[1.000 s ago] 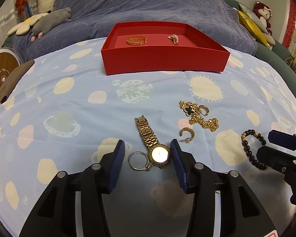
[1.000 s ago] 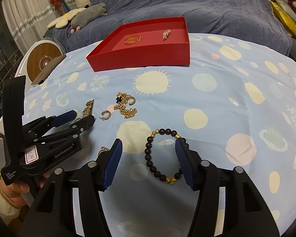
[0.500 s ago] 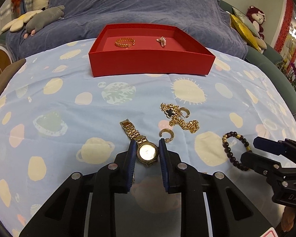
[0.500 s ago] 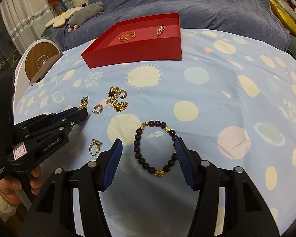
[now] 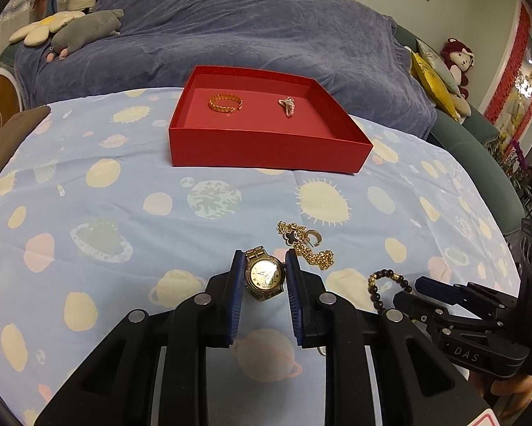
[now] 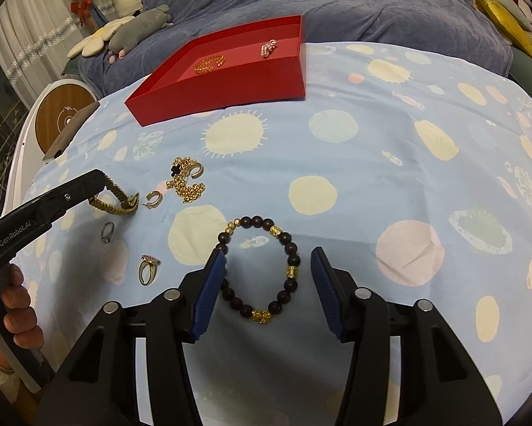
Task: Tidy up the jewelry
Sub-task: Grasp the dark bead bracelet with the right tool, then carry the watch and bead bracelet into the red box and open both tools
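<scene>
left gripper (image 5: 262, 278) pinched on gold watch (image 5: 265, 277), lower centre, strap dangling | right gripper (image 6: 269, 280) jaws closing around beaded bracelet (image 6: 259, 269), lower centre, flat on cloth, not yet gripped | red box (image 5: 266, 149) upper centre | advice: watch to be carried level to the box; bracelet to be clamped across one bead strand.

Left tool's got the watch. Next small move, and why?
Probably carry the gold watch forward to the red tray and set it in the bare middle. The left tool is shut on the watch case, the band hangs off the cloth in the right wrist view, and the tray holds only a gold bangle and a small pink piece.
</scene>
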The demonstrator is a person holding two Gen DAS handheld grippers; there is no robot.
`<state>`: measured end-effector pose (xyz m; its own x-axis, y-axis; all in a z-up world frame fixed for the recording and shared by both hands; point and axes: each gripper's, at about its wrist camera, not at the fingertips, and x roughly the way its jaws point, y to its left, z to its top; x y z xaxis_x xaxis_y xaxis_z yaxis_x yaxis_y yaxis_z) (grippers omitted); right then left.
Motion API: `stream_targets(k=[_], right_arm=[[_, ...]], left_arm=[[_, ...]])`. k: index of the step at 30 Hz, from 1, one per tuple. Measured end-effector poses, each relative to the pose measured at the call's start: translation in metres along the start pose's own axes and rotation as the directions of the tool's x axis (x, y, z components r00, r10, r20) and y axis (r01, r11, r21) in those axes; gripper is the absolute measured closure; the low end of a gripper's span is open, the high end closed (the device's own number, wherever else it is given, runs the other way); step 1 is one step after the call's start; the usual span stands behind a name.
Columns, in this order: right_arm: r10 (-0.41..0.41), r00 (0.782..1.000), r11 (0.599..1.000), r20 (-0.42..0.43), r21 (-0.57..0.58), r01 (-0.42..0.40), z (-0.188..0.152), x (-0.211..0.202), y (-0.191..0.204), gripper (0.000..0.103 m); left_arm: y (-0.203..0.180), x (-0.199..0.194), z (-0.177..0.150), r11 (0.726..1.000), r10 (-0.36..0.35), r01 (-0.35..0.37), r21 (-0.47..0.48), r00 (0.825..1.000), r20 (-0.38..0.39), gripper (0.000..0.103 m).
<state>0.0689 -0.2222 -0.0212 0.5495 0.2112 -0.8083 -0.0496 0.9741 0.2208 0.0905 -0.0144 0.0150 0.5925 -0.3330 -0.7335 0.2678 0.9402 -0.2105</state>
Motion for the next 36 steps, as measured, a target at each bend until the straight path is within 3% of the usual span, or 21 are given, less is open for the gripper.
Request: stream_targets(k=[5, 8, 10, 26, 33, 36], right_arm=[[-0.038, 0.999, 0.999, -0.004, -0.029, 0.038, -0.002, 0.008, 0.004, 0.064], [-0.07, 0.998, 0.996, 0.002, -0.059, 0.07, -0.003, 0.009, 0.008, 0.078], [-0.084, 0.996, 0.994, 0.004, -0.066, 0.084, -0.002, 0.009, 0.008, 0.095], [0.002, 0.99, 0.996, 0.141, -0.088, 0.011, 0.036, -0.034, 0.037, 0.096], [0.058, 0.979, 0.995, 0.195, -0.094, -0.04, 0.094, -0.053, 0.045, 0.096], [0.082, 0.973, 0.993, 0.215, -0.105, -0.06, 0.13, -0.052, 0.052, 0.096]], left_arm=[[0.0, 0.0, 0.0, 1.0, 0.0, 0.0, -0.002, 1.0, 0.0, 0.083], [0.001, -0.001, 0.001, 1.0, 0.001, -0.001, -0.005, 1.0, 0.002, 0.083], [0.001, -0.002, 0.001, 1.0, 0.003, -0.003, -0.008, 1.0, 0.006, 0.083], [0.011, -0.035, 0.031, 0.999, -0.004, 0.008, -0.044, 0.996, 0.095, 0.083], [0.01, -0.044, 0.079, 0.999, -0.017, 0.02, -0.025, 0.991, 0.132, 0.083], [0.006, -0.039, 0.11, 0.999, 0.021, -0.027, 0.034, 0.985, 0.169, 0.083]])
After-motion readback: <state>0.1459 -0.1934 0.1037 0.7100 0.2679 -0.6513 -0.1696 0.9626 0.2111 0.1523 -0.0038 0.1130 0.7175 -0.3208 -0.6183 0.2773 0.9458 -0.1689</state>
